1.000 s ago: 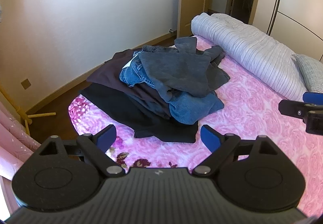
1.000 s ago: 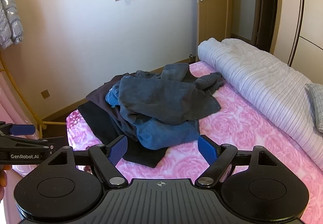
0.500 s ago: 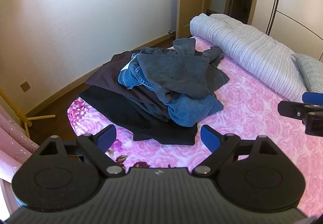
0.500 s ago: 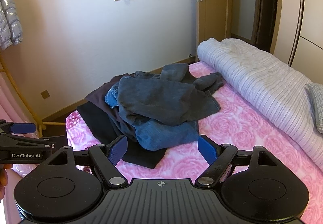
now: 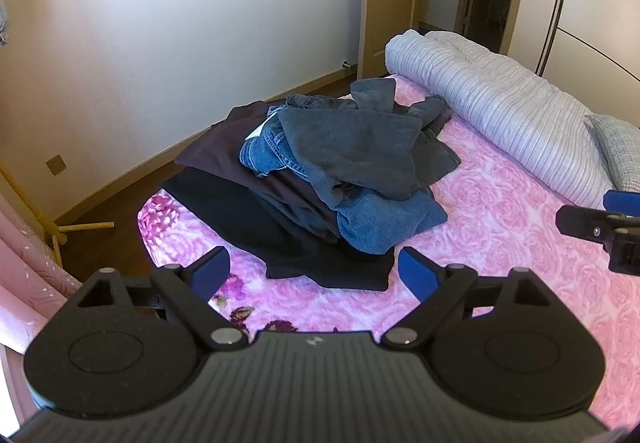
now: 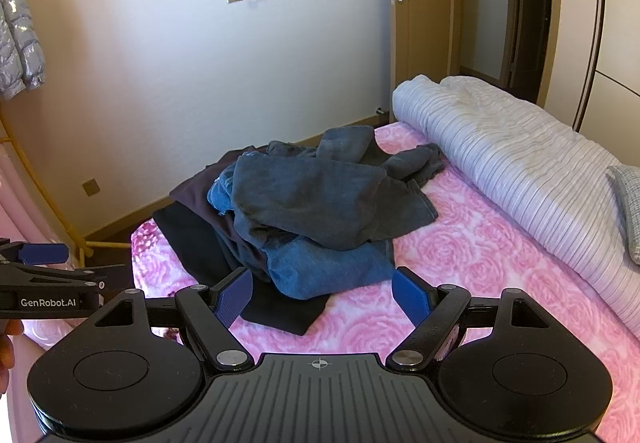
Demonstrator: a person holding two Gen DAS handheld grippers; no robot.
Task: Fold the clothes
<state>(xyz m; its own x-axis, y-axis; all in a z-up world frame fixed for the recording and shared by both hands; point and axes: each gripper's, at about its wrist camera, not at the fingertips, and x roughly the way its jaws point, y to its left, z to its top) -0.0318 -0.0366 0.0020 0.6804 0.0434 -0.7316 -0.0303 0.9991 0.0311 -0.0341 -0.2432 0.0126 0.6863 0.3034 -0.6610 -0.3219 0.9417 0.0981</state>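
Observation:
A heap of clothes lies on the pink rose-patterned bed: dark grey jeans on top, blue jeans under them, a dark maroon garment and a black one at the bottom. The same heap shows in the right wrist view. My left gripper hovers in front of the heap, open, nothing between its blue pads. My right gripper is open too, held short of the heap's near edge. Each gripper shows at the edge of the other's view.
A rolled grey striped duvet lies along the far right of the bed, with a grey pillow beside it. Left of the bed are wooden floor, a yellow rack foot and pink fabric. A door stands behind.

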